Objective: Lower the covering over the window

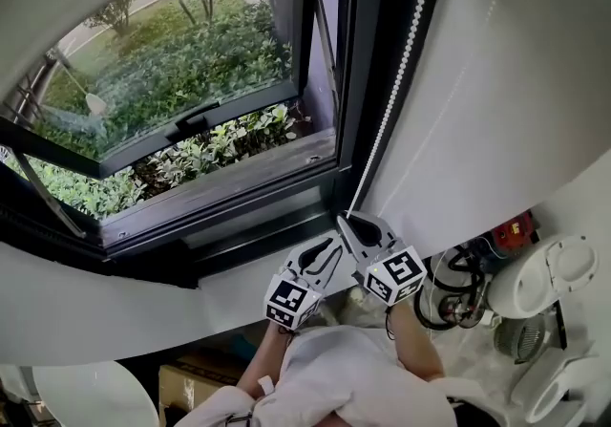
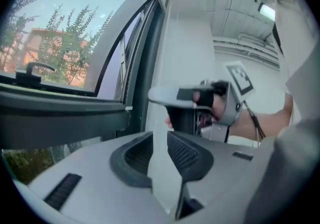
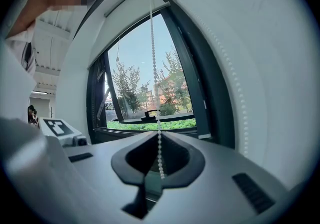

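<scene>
A white bead chain point(image 1: 399, 72) hangs down the dark window frame point(image 1: 358, 81) beside the open window point(image 1: 172, 62). My right gripper point(image 1: 347, 221) is shut on the chain's lower end. In the right gripper view the bead chain point(image 3: 154, 72) runs straight up from between the closed jaws of the right gripper point(image 3: 160, 154), and its second strand point(image 3: 235, 92) lies against the white wall. My left gripper point(image 1: 327, 248) sits just left of the right one, open, with only the white wall showing between the jaws of the left gripper point(image 2: 159, 150). The covering itself is out of view.
A tilted window sash with a black handle point(image 1: 202, 114) stands open over green bushes. The white sill point(image 1: 95, 291) runs below. On the floor at right are a white appliance point(image 1: 554, 282) and coiled cables point(image 1: 449, 299); a cardboard box point(image 1: 191, 379) is at the bottom left.
</scene>
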A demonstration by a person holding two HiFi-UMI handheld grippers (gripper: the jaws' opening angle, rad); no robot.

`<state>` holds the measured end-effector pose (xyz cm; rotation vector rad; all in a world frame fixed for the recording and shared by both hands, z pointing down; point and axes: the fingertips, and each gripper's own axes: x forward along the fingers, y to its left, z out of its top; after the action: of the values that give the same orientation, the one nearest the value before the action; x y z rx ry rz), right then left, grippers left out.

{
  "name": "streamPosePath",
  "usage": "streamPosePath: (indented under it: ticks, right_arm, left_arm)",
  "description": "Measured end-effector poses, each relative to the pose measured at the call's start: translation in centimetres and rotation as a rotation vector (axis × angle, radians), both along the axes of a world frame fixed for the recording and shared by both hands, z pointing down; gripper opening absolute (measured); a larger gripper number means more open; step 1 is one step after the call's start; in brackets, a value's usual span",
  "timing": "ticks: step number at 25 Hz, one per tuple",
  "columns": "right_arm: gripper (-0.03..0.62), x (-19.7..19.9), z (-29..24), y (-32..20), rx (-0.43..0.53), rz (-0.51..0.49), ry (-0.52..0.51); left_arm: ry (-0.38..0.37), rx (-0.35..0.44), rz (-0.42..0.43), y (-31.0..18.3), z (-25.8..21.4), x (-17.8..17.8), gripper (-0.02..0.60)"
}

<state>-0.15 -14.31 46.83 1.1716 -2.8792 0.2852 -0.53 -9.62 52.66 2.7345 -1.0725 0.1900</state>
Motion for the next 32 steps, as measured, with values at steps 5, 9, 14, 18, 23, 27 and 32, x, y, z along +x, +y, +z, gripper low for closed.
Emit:
streamPosePath:
  ticks: [5,9,14,18,23,27,32]
  right_arm:
    - [0.009,0.4,0.1,-0.1,-0.004,0.001,-0.009]
    - [0.009,0.6,0.0,0.0,-0.004,0.000,-0.014]
    - [0.009,0.8,-0.1,0.2,-0.008,0.002,-0.019]
    - [0.009,0.7,-0.1,0.3,-0.007,-0.001,-0.017]
    - [0.009,0.5,-0.1,0.3,-0.005,-0.006,-0.016]
    - [0.009,0.4,-0.1,0.4,-0.003,-0.009,-0.015]
    - [0.009,0.2,0.1,0.1,-0.005,-0.009,0.000]
  left_arm:
    - [0.028,0.070,0.007,-0.5,-5.9,-0.4,0.081]
    - [0.043,0.160,0.000,-1.0,-10.7,-0.4,0.081]
    - [0.071,0.288,0.007,-2.3,-16.2,0.5,0.081]
    - [0.082,0.354,0.031,-3.2,-19.8,1.6,0.081]
    - [0.075,0.394,0.054,-4.3,-22.6,2.6,0.081]
    - [0.073,0.402,0.068,-5.1,-24.0,3.1,0.080]
    - [0.089,0.419,0.063,-5.5,-24.1,3.3,0.015]
